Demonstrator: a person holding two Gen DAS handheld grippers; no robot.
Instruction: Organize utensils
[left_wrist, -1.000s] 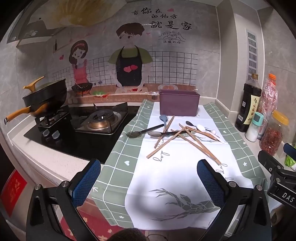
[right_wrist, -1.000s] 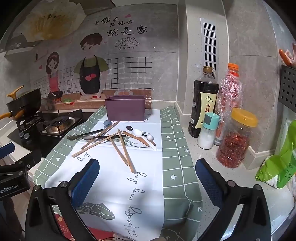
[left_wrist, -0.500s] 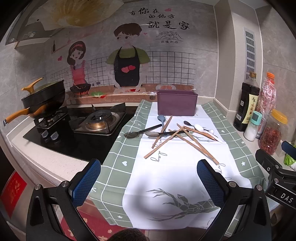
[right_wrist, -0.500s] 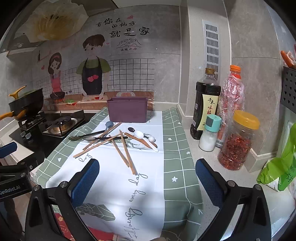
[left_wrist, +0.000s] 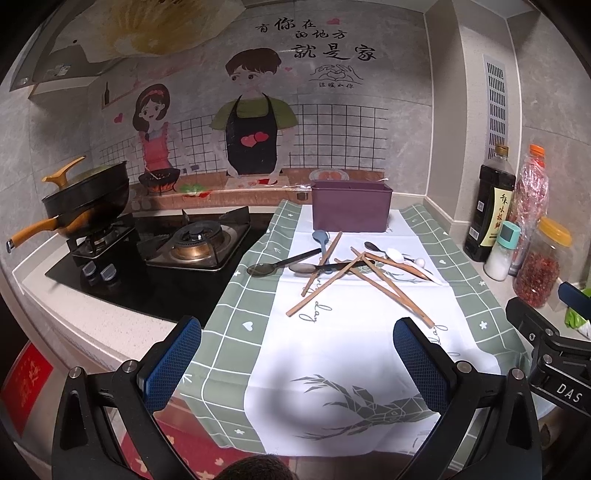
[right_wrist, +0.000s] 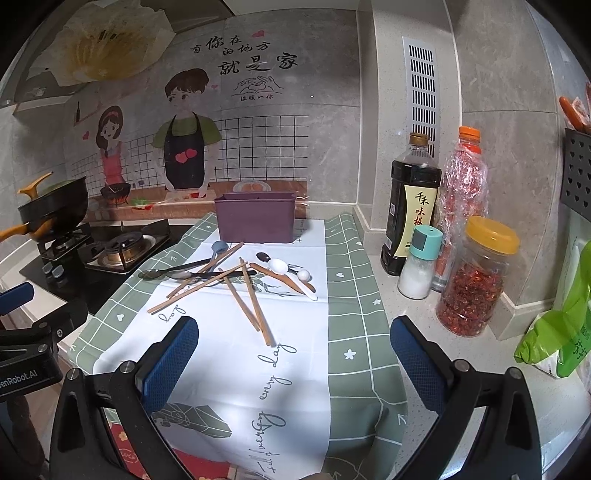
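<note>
Both grippers sit slightly farther back from the counter than a second ago, so the purple utensil box appears higher and smaller in each wrist view; the utensils themselves lie as they did.

Left wrist view, left to right: a black wok (left_wrist: 86, 197) with a yellow handle rests on the gas stove (left_wrist: 159, 251) at middle left. The left gripper (left_wrist: 295, 354) hangs at the bottom of the frame, its blue-padded fingers (left_wrist: 171, 363) spread wide with nothing between them, above the near end of the green-and-white tablecloth (left_wrist: 332, 332). At frame centre the utensils lie in a loose crossed pile on the cloth: a black spoon (left_wrist: 282, 264), a blue spoon (left_wrist: 321, 240), wooden chopsticks (left_wrist: 388, 286) and white spoons (left_wrist: 400, 256). The purple utensil box (left_wrist: 351, 206) stands upright just beyond them, near the wall mural. At right, a soy sauce bottle (left_wrist: 489, 208), a salt shaker (left_wrist: 502, 251) and a chili flake jar (left_wrist: 543, 266) stand against the wall; part of the other gripper shows at lower right.

Right wrist view, left to right: the right gripper (right_wrist: 293, 354) is likewise wide open and empty at the bottom of the frame, over the cloth's near edge. The chopsticks (right_wrist: 251, 301) and spoons lie at centre, apart from both grippers, with the box (right_wrist: 255, 218) behind them. A green bag (right_wrist: 561, 332) sits at the far right.
</note>
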